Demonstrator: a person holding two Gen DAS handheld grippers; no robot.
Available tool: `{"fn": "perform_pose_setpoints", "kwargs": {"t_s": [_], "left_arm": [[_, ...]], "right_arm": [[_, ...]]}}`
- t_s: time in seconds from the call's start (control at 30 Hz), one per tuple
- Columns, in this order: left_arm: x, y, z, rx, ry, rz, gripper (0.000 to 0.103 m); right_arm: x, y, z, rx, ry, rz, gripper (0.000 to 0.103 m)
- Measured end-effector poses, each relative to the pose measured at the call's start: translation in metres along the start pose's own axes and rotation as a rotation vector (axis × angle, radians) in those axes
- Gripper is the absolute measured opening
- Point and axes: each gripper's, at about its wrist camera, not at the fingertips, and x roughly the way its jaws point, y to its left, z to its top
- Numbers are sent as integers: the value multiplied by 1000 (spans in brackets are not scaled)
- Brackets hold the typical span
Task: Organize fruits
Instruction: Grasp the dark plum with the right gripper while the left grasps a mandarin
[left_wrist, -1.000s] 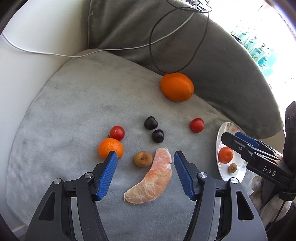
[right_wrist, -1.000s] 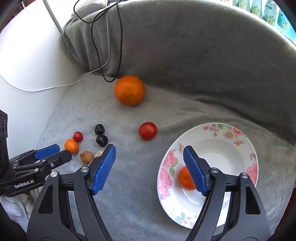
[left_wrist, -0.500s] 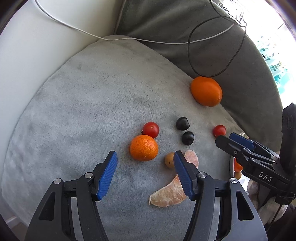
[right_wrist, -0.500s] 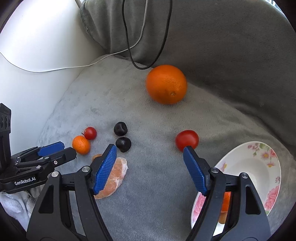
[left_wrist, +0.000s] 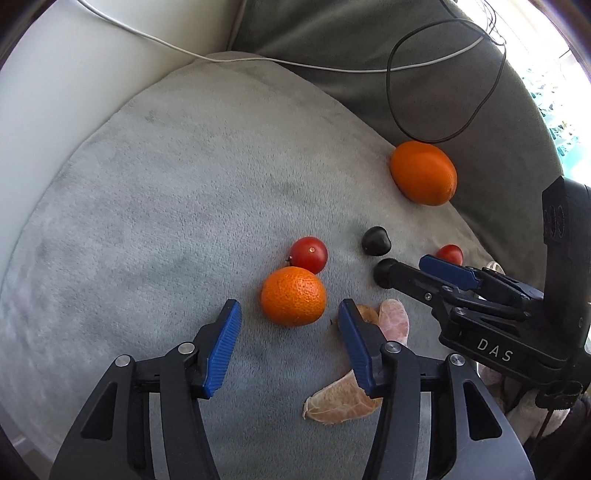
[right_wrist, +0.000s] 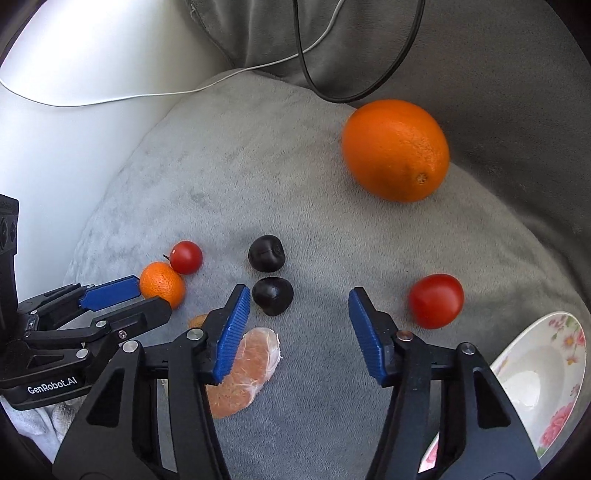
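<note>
On the grey cushion, a small mandarin (left_wrist: 293, 301) lies just ahead of my left gripper (left_wrist: 289, 304). Its blue pads are closing and stand clear of the peel. My right gripper (right_wrist: 298, 293) is closing too, with the nearer dark cherry (right_wrist: 273, 295) between its tips close to the left pad, untouched. A second dark cherry (right_wrist: 266, 254) sits just beyond. Nearby lie two red cherry tomatoes (right_wrist: 185, 256) (right_wrist: 436, 301), a peeled citrus segment (right_wrist: 243, 369), a small brown fruit (left_wrist: 367, 314) and a large orange (right_wrist: 395, 149). The floral plate (right_wrist: 546, 369) is at the right edge.
A black cable (left_wrist: 443, 140) and a white cable (left_wrist: 258, 61) run over the darker grey backrest (left_wrist: 369, 44) behind the fruit. A white wall (left_wrist: 55, 92) borders the cushion on the left. The two grippers stand close side by side.
Both grippers sank toward the cushion and shifted left, and their jaws narrowed. The left one went from over the citrus segment to the mandarin. The right one left the plate for the dark cherries.
</note>
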Motion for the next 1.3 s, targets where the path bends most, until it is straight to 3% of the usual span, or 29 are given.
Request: {"fn": "perform_pose_setpoints", "kwargs": {"t_s": [0.27,0.5,0.7,1.3], "left_arm": [[9,-4,3,3,7,-2,45],[16,-9,4,20,12,-11,36],[21,-12,6,24,8,-15,35],[-3,-11,1,51,-37,-29,35]], "right_arm": [[12,5,7,-18,18,8,49],[20,15,13,-32,33,27,36],[27,20,15,-34,40,44,26],[-12,2,-8,12,-27,32,25]]}}
